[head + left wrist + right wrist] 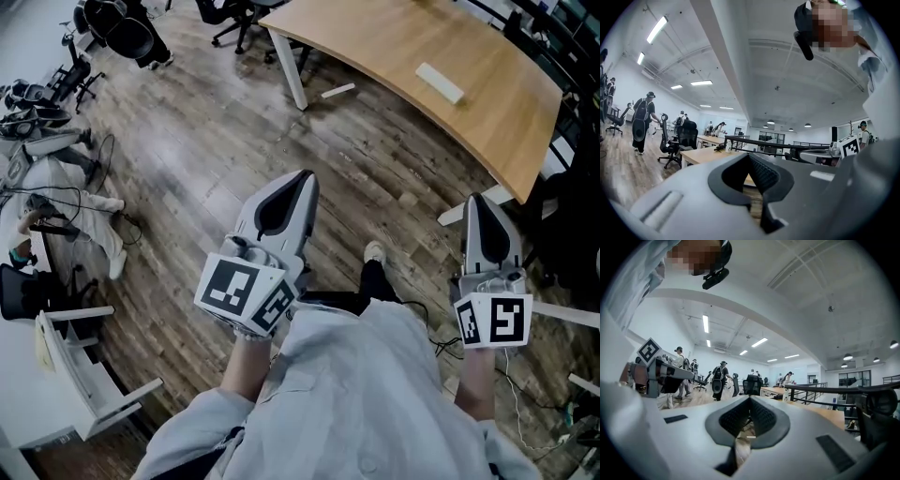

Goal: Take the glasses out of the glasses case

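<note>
Upper right in the head view, the wooden table (375,47) runs off the top edge. The pale oblong (441,82) on it is too small for me to name. The bottom edge cuts off the forearm (478,389) behind my right claw (479,202).

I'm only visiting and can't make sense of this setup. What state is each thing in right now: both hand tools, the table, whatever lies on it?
Left tool: shut, nothing between its jaws.
Right tool: shut, nothing between its jaws.
Wooden table: standing ahead of both tools, untouched.
Pale oblong thing: lying flat on the table; too small to tell whether it is open.
</note>
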{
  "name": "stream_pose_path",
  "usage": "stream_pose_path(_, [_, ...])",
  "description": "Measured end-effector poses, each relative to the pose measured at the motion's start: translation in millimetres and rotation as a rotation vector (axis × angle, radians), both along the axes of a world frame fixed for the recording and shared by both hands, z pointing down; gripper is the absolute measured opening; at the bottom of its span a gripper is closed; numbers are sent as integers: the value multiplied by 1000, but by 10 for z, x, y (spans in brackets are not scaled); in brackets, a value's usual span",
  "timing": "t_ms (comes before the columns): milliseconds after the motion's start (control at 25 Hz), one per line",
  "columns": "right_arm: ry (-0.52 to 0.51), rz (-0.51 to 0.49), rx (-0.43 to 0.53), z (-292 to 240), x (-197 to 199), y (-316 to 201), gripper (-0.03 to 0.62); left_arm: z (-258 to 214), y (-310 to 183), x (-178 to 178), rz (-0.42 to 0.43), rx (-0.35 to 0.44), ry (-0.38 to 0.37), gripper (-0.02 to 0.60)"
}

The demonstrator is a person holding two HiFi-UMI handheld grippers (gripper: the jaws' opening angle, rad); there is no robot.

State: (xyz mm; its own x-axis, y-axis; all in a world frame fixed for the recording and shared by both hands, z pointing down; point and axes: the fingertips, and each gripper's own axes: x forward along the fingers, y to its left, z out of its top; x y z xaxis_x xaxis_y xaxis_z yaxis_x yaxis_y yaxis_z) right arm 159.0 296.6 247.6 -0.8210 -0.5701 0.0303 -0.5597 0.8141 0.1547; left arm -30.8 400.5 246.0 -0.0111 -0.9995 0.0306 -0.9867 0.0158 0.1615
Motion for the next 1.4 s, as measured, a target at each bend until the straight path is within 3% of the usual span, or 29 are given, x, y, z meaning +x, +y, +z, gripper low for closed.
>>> stream_pose_path(400, [-8, -82, -19, 4, -278, -772, 1, -37, -645, -93, -33, -1, 55, 5])
stream_pose_path(680, [-27, -117, -35, 23, -432, -1352, 2, -129, -1196, -154, -44, 3, 41, 5])
stream_pose_path(1400, [-28, -92, -56, 109, -442, -2256, 1, -120, -2150, -155, -13, -22, 13, 5])
